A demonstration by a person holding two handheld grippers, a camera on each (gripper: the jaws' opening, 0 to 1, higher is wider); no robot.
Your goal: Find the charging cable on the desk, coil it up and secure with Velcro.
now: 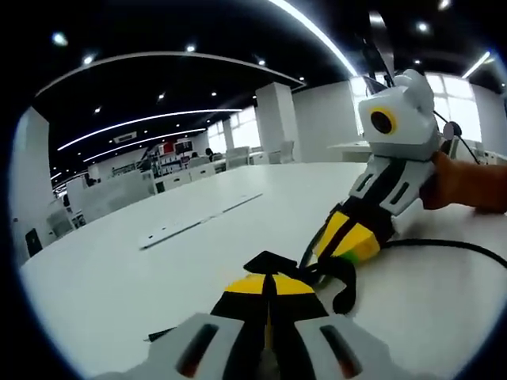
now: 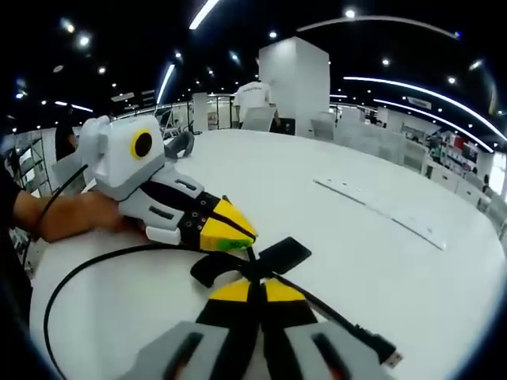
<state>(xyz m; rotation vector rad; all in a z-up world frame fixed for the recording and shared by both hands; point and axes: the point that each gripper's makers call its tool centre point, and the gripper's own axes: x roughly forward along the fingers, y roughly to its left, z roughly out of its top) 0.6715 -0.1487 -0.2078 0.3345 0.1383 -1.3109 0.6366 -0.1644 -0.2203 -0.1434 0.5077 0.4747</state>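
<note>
Jaws pinched together on both sides — the left gripper (image 1: 271, 286) and right gripper (image 2: 252, 291) each clamp the black Velcro strap (image 2: 273, 257) around the charging cable (image 2: 95, 265), which loops across the white desk (image 2: 380, 261).

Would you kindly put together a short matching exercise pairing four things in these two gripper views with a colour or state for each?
Things:
1. charging cable
2. Velcro strap
3. desk
4. left gripper

Descriptions:
A. white, broad and flat
B. black, running in a long curve across the desk to a plug
C. yellow-tipped jaws closed together
D. short flat black band lying between the two grippers' tips

Pairs: 1-B, 2-D, 3-A, 4-C

The right gripper also has its jaws closed, right at the strap; what either one pinches is hidden.
</note>
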